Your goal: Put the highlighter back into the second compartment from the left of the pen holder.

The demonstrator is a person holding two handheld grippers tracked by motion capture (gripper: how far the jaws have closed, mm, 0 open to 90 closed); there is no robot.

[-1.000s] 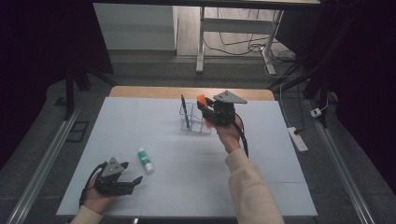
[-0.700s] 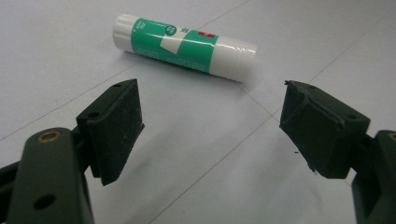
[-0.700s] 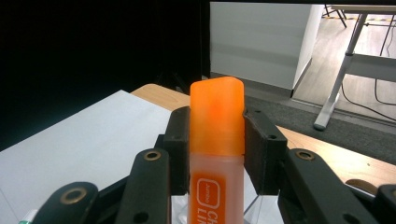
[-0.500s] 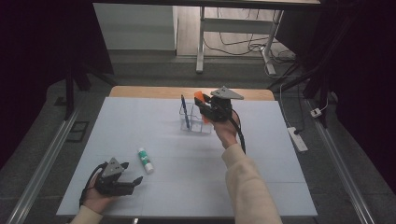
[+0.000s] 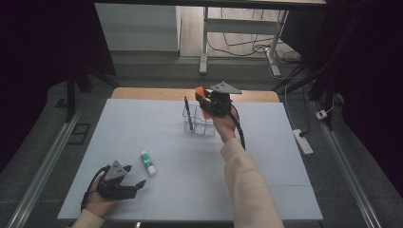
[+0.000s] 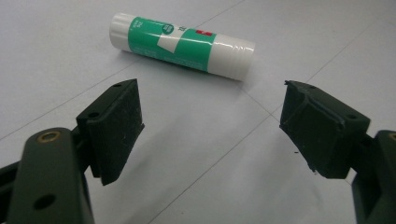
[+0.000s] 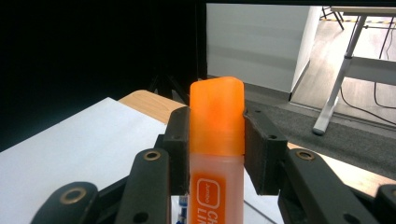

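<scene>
Over the table, high view:
- right gripper (image 5: 205, 100): you have it raised at the far side, just above the clear organizer (image 5: 199, 124); jaws clamped on the orange highlighter (image 5: 199, 91), whose cap pokes out past the jaws toward the far left.
- clear organizer: stands on the white table (image 5: 266, 161) near the far edge, a blue pen (image 5: 188, 114) upright in its left compartment.
- left gripper (image 5: 138, 186): low at the near left corner, your hand resting on the table, jaws apart and pointing right.
- glue stick (image 5: 148, 163): lies flat just beyond the left gripper's jaws, not touching them, well apart from the organizer.

Left gripper view:
- left gripper (image 6: 212, 135): jaws spread wide, nothing between them, bare table underneath.
- glue stick (image 6: 182, 45): green and white, lying crosswise ahead of the jaw tips, slightly left of centre, clear gap to both pads.

Right gripper view:
- right gripper (image 7: 217, 147): both pads pressed tight against the sides of the highlighter.
- orange highlighter (image 7: 216, 140): centred between the pads, orange cap sticking out past the jaw tips, printed barrel running back toward the camera.
- blue pen (image 7: 183, 205): a small bit shows low, beside the barrel.
</scene>
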